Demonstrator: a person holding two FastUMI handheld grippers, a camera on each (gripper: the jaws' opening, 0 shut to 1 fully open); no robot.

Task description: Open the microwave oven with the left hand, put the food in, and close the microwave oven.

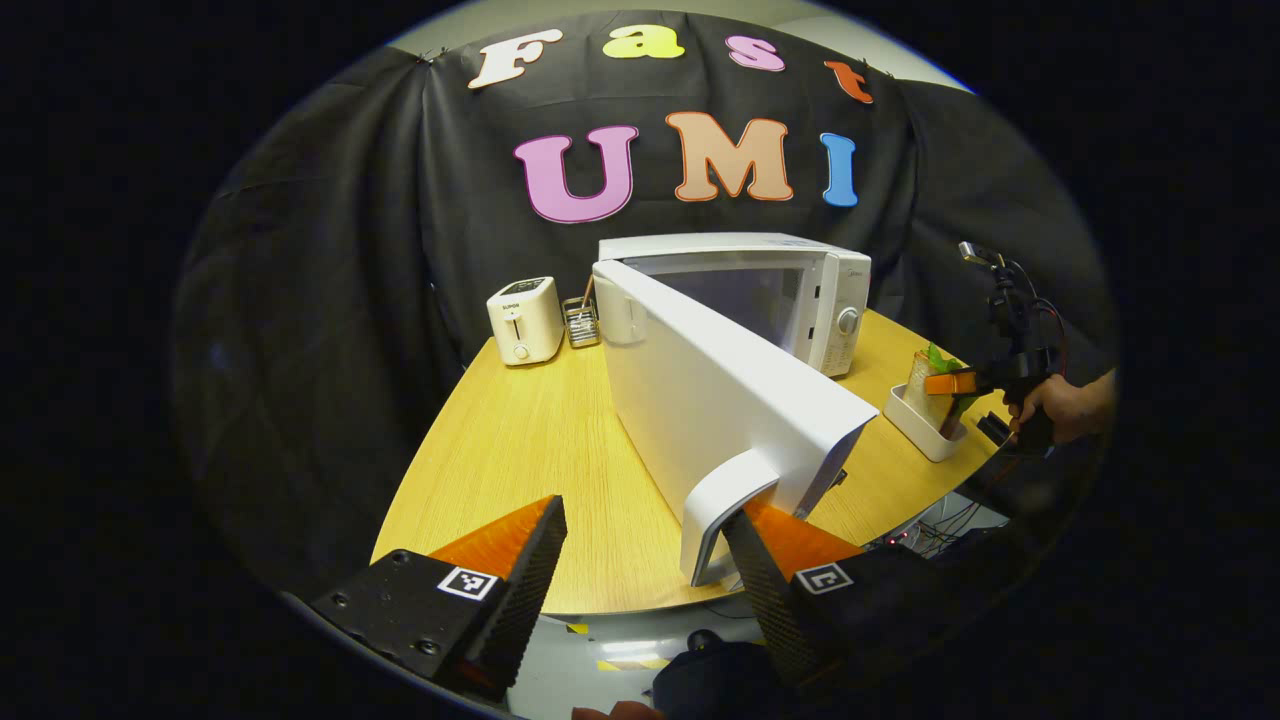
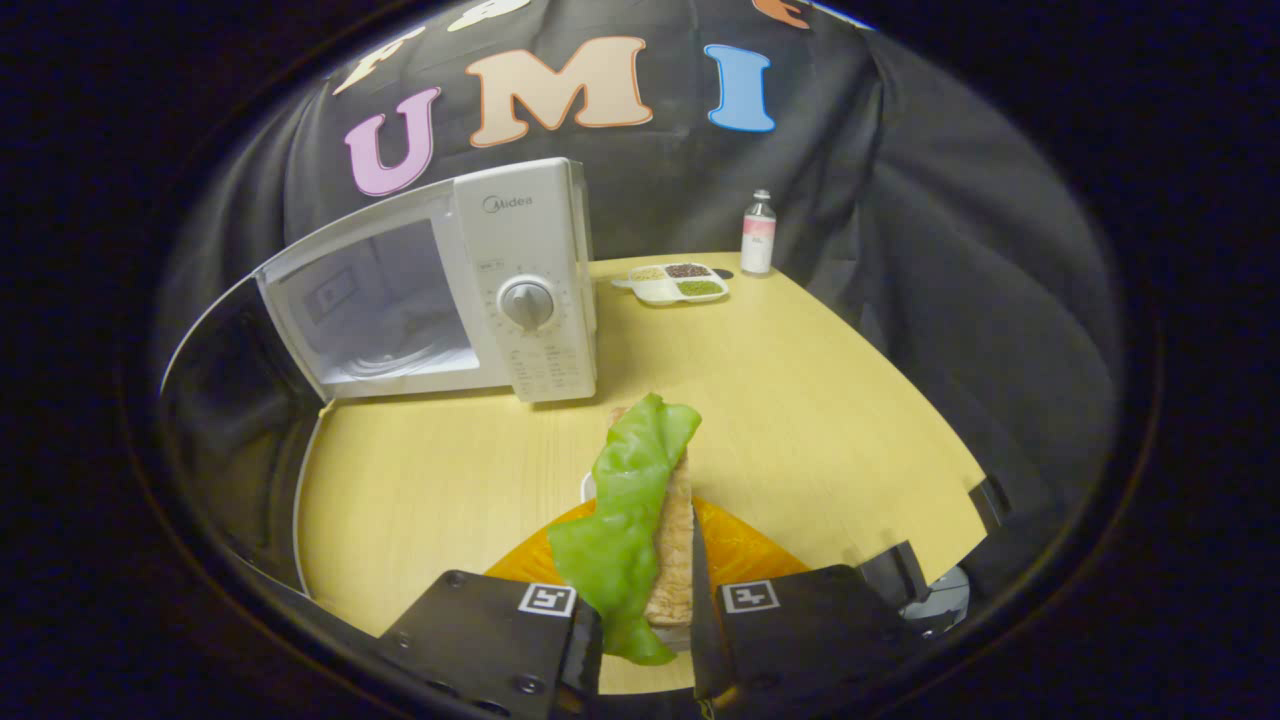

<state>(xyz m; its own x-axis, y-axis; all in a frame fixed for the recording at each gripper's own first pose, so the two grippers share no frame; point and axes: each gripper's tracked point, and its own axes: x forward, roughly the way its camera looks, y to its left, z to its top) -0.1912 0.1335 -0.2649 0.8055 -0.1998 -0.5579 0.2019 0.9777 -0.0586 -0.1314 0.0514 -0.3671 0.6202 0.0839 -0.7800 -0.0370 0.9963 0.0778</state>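
Observation:
The white microwave stands at the back of the wooden table, its door swung wide toward me. My left gripper is open; the door handle sits between its fingers, against the right finger. In the right gripper view the oven cavity is open beside the control panel. My right gripper is shut on a sandwich of bread and green lettuce, held upright above a white tray. The right gripper and the hand holding it also appear far right.
A white toaster and a small wire rack stand left of the microwave. A divided dish of grains and a small bottle sit at the table's far edge. The open door juts over the table.

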